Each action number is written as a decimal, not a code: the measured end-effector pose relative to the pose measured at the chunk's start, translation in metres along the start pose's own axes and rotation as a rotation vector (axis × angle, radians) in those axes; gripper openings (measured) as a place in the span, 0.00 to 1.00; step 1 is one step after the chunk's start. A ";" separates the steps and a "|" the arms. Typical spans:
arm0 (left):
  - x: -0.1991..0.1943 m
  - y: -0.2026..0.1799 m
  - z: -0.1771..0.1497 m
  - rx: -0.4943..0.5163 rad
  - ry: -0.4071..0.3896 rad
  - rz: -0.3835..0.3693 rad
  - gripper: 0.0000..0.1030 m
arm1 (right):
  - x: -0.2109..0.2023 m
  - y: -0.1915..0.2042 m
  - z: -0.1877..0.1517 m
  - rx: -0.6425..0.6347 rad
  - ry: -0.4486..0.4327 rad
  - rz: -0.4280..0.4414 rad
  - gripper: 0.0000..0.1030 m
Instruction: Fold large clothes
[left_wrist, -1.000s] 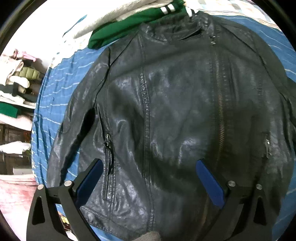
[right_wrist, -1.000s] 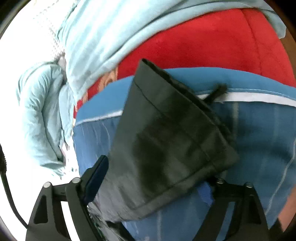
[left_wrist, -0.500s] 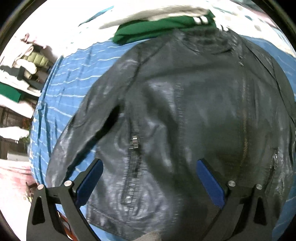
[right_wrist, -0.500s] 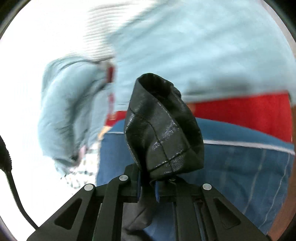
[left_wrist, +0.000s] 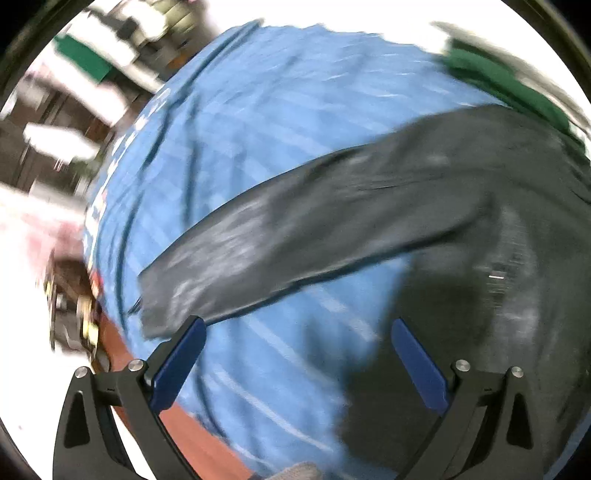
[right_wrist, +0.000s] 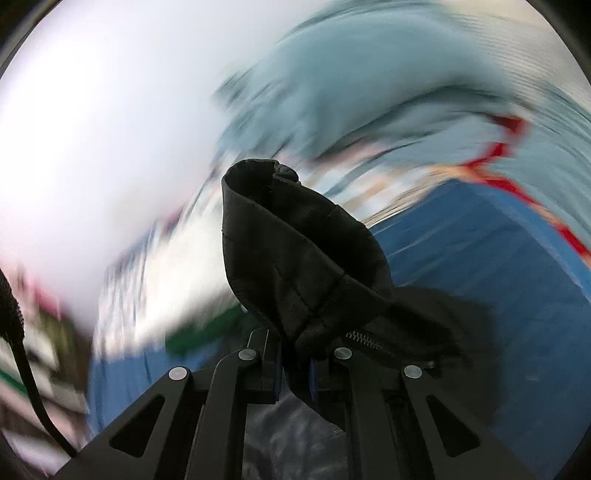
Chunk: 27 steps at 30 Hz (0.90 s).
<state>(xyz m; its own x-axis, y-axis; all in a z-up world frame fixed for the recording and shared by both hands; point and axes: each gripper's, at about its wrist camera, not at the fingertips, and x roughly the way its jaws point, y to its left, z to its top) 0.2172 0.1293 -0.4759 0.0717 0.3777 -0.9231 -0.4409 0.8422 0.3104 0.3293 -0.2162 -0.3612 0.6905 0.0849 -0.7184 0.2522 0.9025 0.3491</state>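
I see left gripper (left_wrist: 295, 363) jaws spread wide, nothing held; black jacket (left_wrist: 369, 206) sleeve cuff just ahead of left finger. Right gripper (right_wrist: 294, 373) clamped tight on jacket cuff, blue sheet (left_wrist: 258, 110) below.

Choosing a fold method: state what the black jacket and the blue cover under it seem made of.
Black jacket: probably leather or faux leather, smooth with a dull sheen; grey highlights on the sleeve, stitched seams and a metal zipper at the cuff pinched in the right tongs. Which of the two, the look leaves open.
Blue cover: woven cloth, matte, thin pale stripes, soft creases. Motion blur hides the weave.
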 end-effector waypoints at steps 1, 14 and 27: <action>0.011 0.019 -0.003 -0.036 0.021 0.012 1.00 | 0.029 0.035 -0.019 -0.094 0.053 -0.002 0.10; 0.087 0.150 -0.037 -0.412 0.190 -0.116 0.99 | 0.119 0.148 -0.161 -0.438 0.596 0.149 0.63; 0.184 0.224 -0.021 -0.963 0.186 -0.284 0.40 | 0.126 0.089 -0.118 -0.164 0.658 0.162 0.53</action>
<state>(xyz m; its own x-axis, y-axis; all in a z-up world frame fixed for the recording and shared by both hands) 0.1130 0.3795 -0.5813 0.1820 0.0774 -0.9802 -0.9673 0.1932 -0.1644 0.3589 -0.0751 -0.4918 0.1431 0.4157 -0.8982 0.0392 0.9044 0.4249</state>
